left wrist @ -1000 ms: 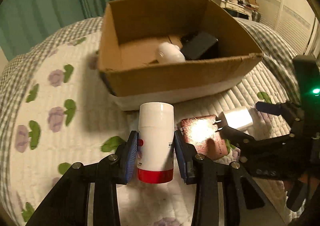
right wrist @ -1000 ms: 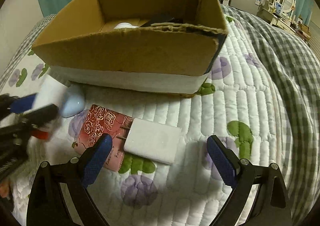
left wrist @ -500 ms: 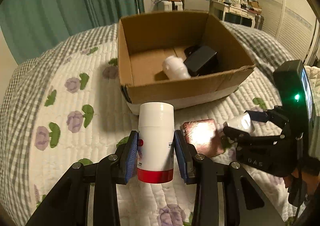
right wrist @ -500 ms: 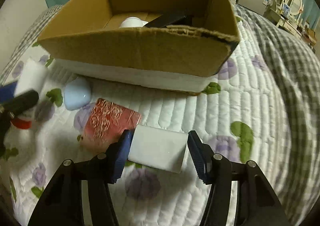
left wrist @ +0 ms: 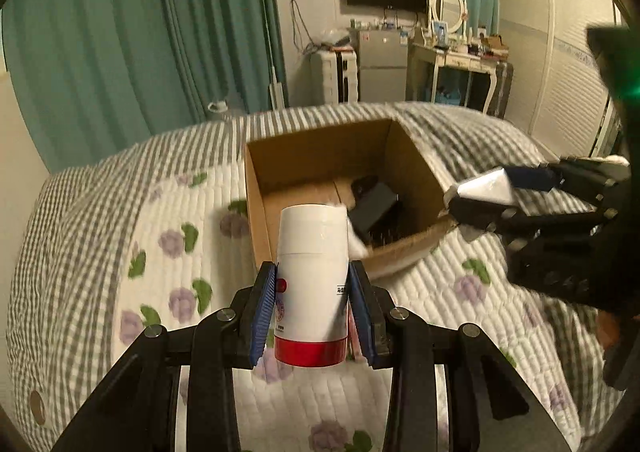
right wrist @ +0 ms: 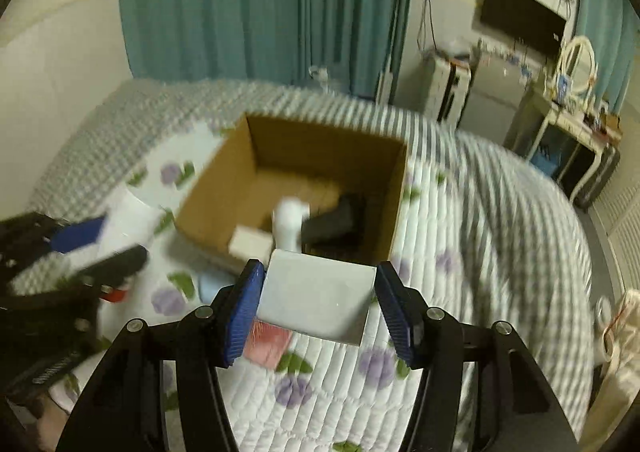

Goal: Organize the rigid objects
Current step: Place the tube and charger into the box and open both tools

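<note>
Both tongs loaded and lifted over the bed (left wrist: pixel 100 252), cardboard box (left wrist: pixel 320 156) ahead.

The box sits on the quilt with a dark item and a white bottle already inside. The left tongs (left wrist: pixel 312 292) grip a white bottle with a red base (left wrist: pixel 312 276); the right tongs (right wrist: pixel 316 292) pinch a white charger block (right wrist: pixel 316 292). Risk, judging by the blur: two fast-moving loads could clip the box wall or each other.

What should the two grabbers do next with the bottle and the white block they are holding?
Probably carry both forward over the cardboard box and let go. The left gripper grips the white bottle, the right gripper grips the white charger, and both hang short of the box's near edge. The box is open on top.
</note>
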### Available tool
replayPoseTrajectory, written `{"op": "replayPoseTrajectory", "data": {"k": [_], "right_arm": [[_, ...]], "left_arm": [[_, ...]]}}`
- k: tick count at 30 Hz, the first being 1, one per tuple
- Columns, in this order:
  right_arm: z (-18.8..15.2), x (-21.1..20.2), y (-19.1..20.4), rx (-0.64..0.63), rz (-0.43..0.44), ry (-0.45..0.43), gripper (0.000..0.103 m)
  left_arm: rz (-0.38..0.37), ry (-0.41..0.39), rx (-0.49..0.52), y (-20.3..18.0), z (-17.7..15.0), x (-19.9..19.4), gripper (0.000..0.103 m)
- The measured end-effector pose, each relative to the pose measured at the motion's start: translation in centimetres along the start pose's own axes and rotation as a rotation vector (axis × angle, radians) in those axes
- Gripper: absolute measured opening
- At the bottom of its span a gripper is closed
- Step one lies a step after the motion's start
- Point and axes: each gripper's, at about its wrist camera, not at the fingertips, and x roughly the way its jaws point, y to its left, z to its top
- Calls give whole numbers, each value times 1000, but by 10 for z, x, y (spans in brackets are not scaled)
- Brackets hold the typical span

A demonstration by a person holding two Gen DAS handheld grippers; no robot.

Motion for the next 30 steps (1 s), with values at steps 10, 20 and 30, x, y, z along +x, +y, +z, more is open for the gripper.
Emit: {"op": "replayPoseTrajectory", "data": {"k": [10, 20, 30], "right_arm": [[64, -2, -13, -31, 11, -123, 57], [80, 94, -36, 10, 18, -91, 57], [66, 145, -47, 49, -5, -64, 58]], "left_arm": [[37, -42, 1, 8, 53, 44, 36], [56, 40, -13, 17, 60, 131, 36], [44, 91, -3, 12, 44, 171, 37]]}}
